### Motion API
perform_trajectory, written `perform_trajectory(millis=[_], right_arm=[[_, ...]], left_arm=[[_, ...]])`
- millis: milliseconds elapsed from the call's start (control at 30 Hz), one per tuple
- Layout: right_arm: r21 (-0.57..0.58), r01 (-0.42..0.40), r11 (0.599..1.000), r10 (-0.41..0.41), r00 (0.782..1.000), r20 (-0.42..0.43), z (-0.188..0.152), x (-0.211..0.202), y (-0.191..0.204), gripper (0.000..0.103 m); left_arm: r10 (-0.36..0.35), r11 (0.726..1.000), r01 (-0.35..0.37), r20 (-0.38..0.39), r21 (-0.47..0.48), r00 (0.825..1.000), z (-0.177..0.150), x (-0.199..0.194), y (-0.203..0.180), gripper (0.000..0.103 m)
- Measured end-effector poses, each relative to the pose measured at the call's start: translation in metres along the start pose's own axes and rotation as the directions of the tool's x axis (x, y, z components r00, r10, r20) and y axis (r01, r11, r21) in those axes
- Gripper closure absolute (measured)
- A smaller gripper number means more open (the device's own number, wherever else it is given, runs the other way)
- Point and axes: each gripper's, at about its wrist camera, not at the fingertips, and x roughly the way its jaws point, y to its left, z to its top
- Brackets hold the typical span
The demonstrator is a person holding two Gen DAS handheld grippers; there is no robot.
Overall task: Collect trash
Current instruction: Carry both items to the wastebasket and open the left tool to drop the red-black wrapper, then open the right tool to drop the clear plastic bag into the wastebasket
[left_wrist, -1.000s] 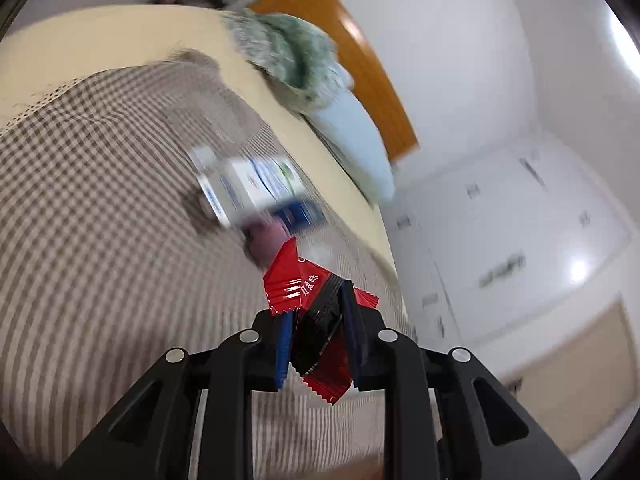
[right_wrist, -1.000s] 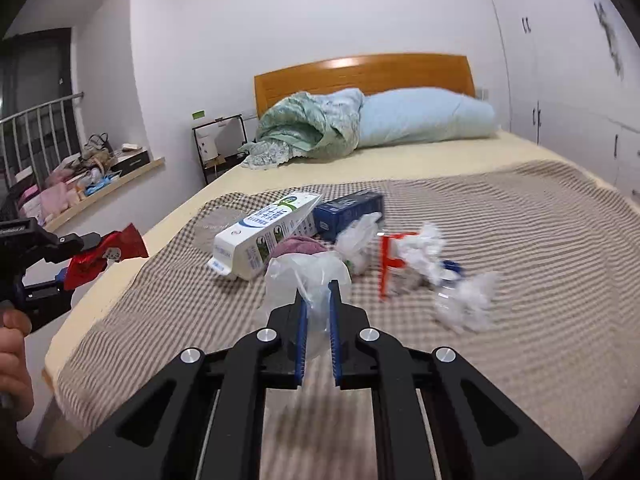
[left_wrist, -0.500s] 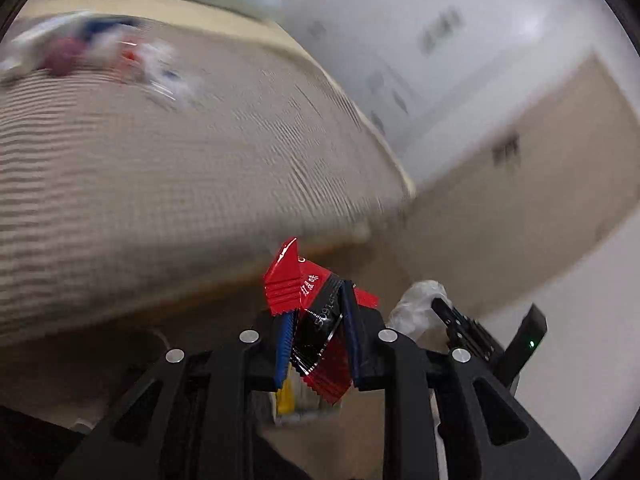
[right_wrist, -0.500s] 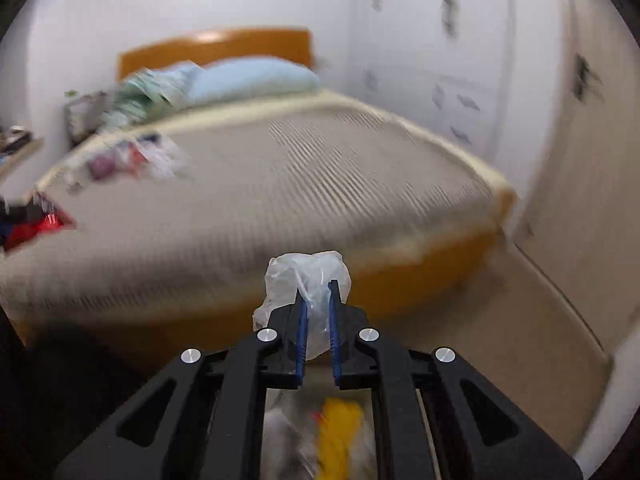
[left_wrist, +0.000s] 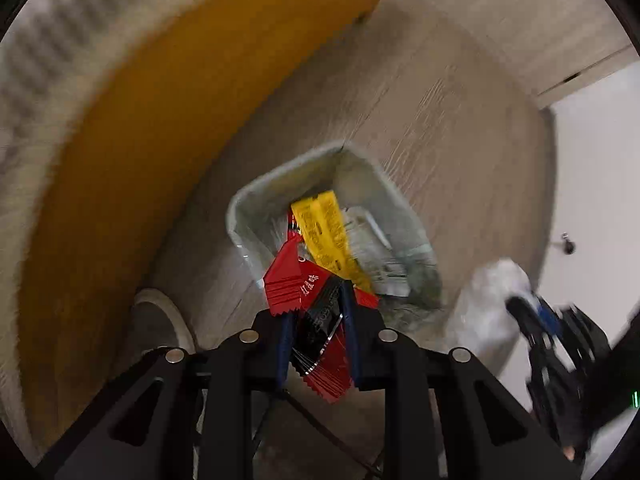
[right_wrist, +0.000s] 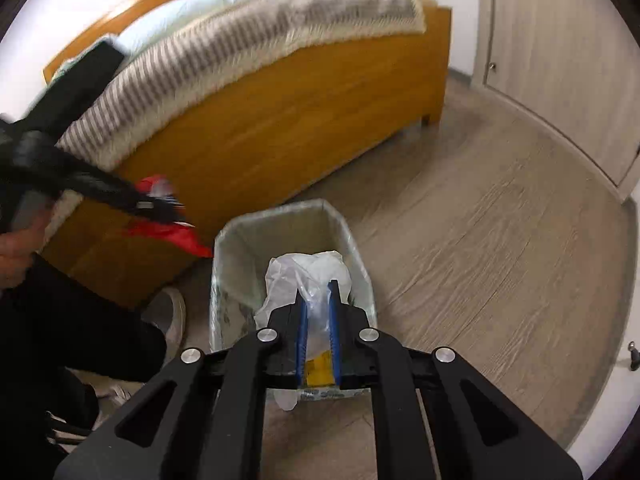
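My left gripper is shut on a red and black snack wrapper, held above the near rim of a lined trash bin on the floor. The bin holds a yellow wrapper and other packaging. My right gripper is shut on a crumpled clear plastic bag, held over the same bin. In the right wrist view the left gripper with the red wrapper sits left of the bin. In the left wrist view the right gripper and its bag are at the right.
The wooden bed frame with a checked blanket stands just behind the bin. Wood-look floor spreads to the right, toward cupboard doors. The person's leg and grey shoe are left of the bin.
Both grippers swung away from the bed top and down toward the floor. They now hang over the trash bin, still holding the wrapper and the plastic bag.
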Motion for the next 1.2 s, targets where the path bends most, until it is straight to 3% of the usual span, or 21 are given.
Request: perform_trajectory(millis=[100,133,167,200,300,433,567,667,733,767,933,1067,1200], right_arm=[[0.012,-0.013,1.000,0.014,0.998,-0.055,-0.004,0.025,0.000,0.093],[0.015,-0.014,1.000,0.015,0.997,-0.071,-0.005,0.032,0.001,0.093],[0.018,-0.020,1.000,0.022,0.996,-0.090,-0.004,0.042,0.002,0.093],[0.023,-0.024,0.999,0.026,0.994,-0.105,-0.002,0.051,0.004,0.093],[0.035,-0.036,0.999,0.041,0.987,-0.155,0.000,0.080,0.007,0.093],[0.026,-0.038,0.999,0.042,0.980,-0.192,0.008,0.110,0.012,0.093],[0.017,-0.010,1.000,0.014,0.979,-0.202,0.033,0.138,0.019,0.093],[0.123,-0.039,0.992,0.064,0.977,-0.206,0.051,0.160,0.014,0.091],[0.240,-0.064,0.969,0.129,0.956,-0.263,0.057,0.189,0.009,0.058],[0.243,-0.052,0.969,0.126,0.945,-0.303,0.057,0.203,0.012,0.032],[0.176,0.019,0.984,0.048,0.928,-0.369,0.051,0.215,0.033,0.032],[0.159,0.056,0.986,0.006,0.930,-0.369,0.054,0.195,0.037,0.032],[0.106,0.104,0.989,-0.063,0.940,-0.336,0.068,0.159,0.041,0.032]], left_arm=[[0.034,0.999,-0.035,-0.032,-0.004,0.999,0.010,0.046,0.003,0.073],[0.063,0.998,-0.063,-0.068,0.001,0.996,0.017,0.068,0.006,0.063],[0.087,0.996,-0.086,-0.087,0.007,0.992,0.024,0.077,0.010,0.044],[0.112,0.994,-0.111,-0.097,0.013,0.989,0.028,0.084,0.012,0.038],[0.114,0.993,-0.114,-0.062,-0.008,0.992,0.042,0.089,0.025,0.031],[0.188,0.973,-0.197,-0.081,-0.121,0.979,0.048,0.056,0.049,0.027],[0.136,0.982,-0.128,0.053,-0.139,0.989,0.037,-0.015,0.062,0.026],[0.112,0.988,-0.086,0.214,-0.128,0.970,0.015,-0.072,0.076,0.014],[0.126,0.984,-0.082,0.304,-0.155,0.944,-0.003,-0.095,0.089,0.012],[0.125,0.983,-0.073,0.320,-0.168,0.939,-0.010,-0.100,0.095,0.012],[0.045,0.960,0.022,0.230,-0.281,0.972,-0.014,-0.092,0.121,0.012],[-0.042,0.953,0.103,0.213,-0.285,0.976,-0.016,-0.085,0.123,0.012],[-0.080,0.951,0.140,0.217,-0.277,0.973,-0.021,-0.080,0.116,0.012]])
